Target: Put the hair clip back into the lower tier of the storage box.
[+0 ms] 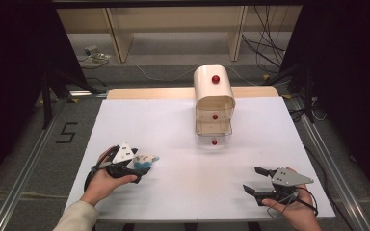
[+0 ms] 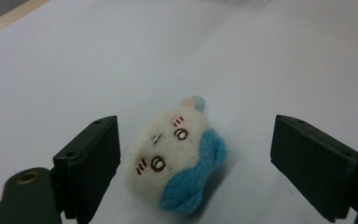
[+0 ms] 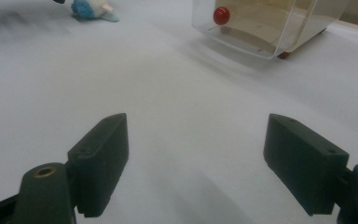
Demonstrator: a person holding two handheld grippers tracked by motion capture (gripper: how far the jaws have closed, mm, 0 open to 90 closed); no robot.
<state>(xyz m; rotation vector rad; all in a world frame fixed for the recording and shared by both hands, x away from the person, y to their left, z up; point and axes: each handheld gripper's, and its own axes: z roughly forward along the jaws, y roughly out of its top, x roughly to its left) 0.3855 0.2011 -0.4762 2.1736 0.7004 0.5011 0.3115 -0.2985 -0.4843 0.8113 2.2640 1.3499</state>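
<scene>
A small plush toy [image 1: 145,160] with a cream face and blue hair lies on the white table [image 1: 164,120] at the front left. My left gripper [image 1: 138,165] stands open around it. In the left gripper view the plush toy [image 2: 172,158] sits between the two jaws, close to the left one and well apart from the right one, with my left gripper [image 2: 196,133] not pressing on it. My right gripper [image 1: 251,178] is open at the front right above bare table. In its own view my right gripper [image 3: 196,126] holds nothing, and the plush toy [image 3: 91,9] lies far off.
A cream drawer unit [image 1: 214,94] with red knobs stands at the back middle of the table. Its clear bottom drawer [image 3: 256,32] is pulled out toward me. Shelving and cables lie on the floor beyond the table's far edge.
</scene>
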